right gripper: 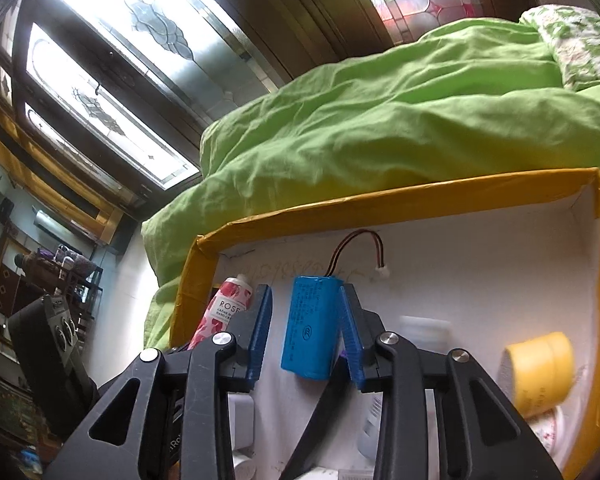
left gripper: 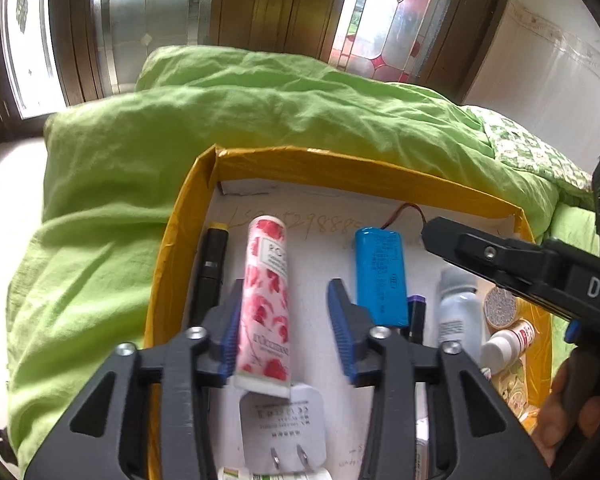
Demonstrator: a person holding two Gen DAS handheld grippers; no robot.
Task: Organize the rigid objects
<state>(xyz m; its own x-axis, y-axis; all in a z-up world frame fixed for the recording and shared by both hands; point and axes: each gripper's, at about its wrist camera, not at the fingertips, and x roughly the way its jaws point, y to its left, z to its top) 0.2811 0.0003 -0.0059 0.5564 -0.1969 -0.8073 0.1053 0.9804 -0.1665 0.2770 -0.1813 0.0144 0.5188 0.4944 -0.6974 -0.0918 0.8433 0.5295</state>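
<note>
A white box with a yellow taped rim (left gripper: 340, 164) (right gripper: 380, 200) lies on a bed and holds several small items. My left gripper (left gripper: 285, 290) stands open over a pink rose-print hand cream tube (left gripper: 266, 300). The tube lies between the blue pads, close to the left one and apart from the right one. My right gripper (right gripper: 305, 290) is open around a blue battery pack (right gripper: 310, 328) (left gripper: 380, 272) with a thin wire; a gap shows at the left pad. One black finger (left gripper: 480, 252) of the right gripper reaches in from the right in the left wrist view.
Also in the box: a black marker (left gripper: 210, 264), a white plug adapter (left gripper: 284, 428), a white bottle (left gripper: 458, 312), a yellow jar (right gripper: 540, 372) and small pots at the right wall. A green duvet (left gripper: 220, 120) is piled behind the box. Windows stand beyond.
</note>
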